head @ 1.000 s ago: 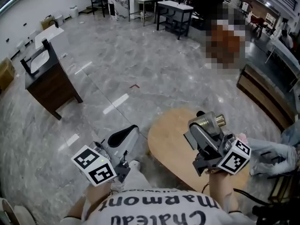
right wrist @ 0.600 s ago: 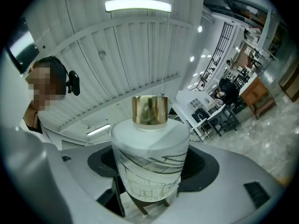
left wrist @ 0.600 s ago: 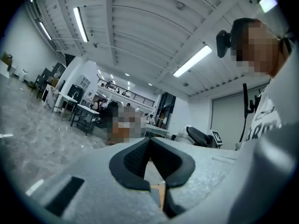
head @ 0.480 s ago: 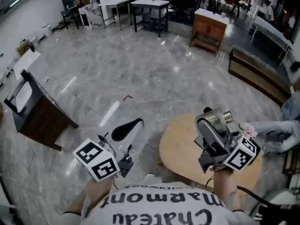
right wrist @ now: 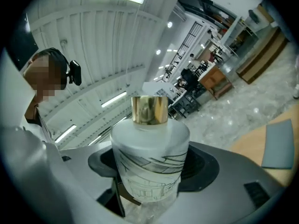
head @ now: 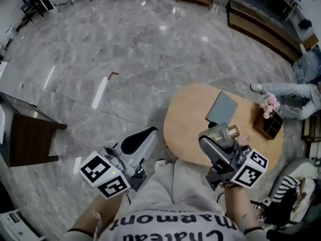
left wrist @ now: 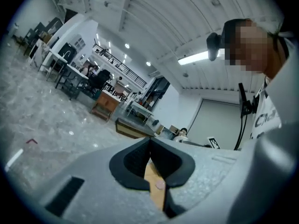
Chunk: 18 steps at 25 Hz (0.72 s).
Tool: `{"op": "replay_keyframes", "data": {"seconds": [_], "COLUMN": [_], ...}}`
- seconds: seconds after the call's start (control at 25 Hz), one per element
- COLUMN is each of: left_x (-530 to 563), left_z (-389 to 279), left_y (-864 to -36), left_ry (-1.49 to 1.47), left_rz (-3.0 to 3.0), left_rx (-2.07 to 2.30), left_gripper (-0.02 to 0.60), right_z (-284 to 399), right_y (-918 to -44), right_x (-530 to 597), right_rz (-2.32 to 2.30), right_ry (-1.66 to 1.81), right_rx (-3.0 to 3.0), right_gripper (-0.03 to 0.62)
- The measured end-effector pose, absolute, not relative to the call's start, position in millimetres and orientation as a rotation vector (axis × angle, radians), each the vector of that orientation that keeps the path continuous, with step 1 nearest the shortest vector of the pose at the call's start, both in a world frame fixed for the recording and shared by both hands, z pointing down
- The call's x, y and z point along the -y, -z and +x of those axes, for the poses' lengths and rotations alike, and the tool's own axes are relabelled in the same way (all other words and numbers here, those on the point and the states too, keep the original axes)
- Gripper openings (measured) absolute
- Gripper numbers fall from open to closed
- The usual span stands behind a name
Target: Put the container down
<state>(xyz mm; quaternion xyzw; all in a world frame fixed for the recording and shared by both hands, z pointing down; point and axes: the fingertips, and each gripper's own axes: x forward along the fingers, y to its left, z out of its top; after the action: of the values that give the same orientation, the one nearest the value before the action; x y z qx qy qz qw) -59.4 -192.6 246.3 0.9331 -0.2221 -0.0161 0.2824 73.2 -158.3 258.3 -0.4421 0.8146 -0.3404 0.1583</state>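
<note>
Head view: right gripper (head: 210,140) pinches the container (head: 220,132) and holds it above the near edge of the table (head: 188,112), not yet set down. The cap (head: 233,131) points away toward 2 o'clock, so the container looks tilted and likely needs levelling before it meets the wood. Room: bare wood from 10 to 12 o'clock of the container. A grey pad (head: 222,108) lies at 12, apart from it. A flower box (head: 269,119) sits at 2 to 3 o'clock by the far rim, well apart. The near rim is right under the gripper, so placing further in is safer. Left gripper (head: 136,140) is at 9 o'clock, off the table over the floor (head: 125,44), probably parked out of the way.

Left gripper view: left gripper (left wrist: 149,160) has its jaws pressed together with nothing between the pads. It points up at the room and is idle.

Right gripper view: right gripper (right wrist: 149,174) has its jaws closed on the lower body of the container (right wrist: 150,153), one pad on each side, with the gold cap (right wrist: 149,109) on top. Table (right wrist: 247,143) and pad (right wrist: 276,146) show at 3 to 4 o'clock, below and ahead. The way there looks open.
</note>
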Motion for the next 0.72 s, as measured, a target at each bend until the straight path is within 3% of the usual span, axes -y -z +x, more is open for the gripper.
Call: {"op": "replay_keyframes", "data": {"seconds": [0.72], "left_x": [140], "left_z": [5], "left_y": [-531], "left_ry": [-0.239], "left_rz": [2.142], "left_rx": [0.595], "left_gripper": [0.014], "right_z": [98], "right_y": [-571], "right_x": [154], "right_rz": [-1.367], "right_ry": [1.538], "right_rx": [-2.275], "right_gripper": [0.341]}}
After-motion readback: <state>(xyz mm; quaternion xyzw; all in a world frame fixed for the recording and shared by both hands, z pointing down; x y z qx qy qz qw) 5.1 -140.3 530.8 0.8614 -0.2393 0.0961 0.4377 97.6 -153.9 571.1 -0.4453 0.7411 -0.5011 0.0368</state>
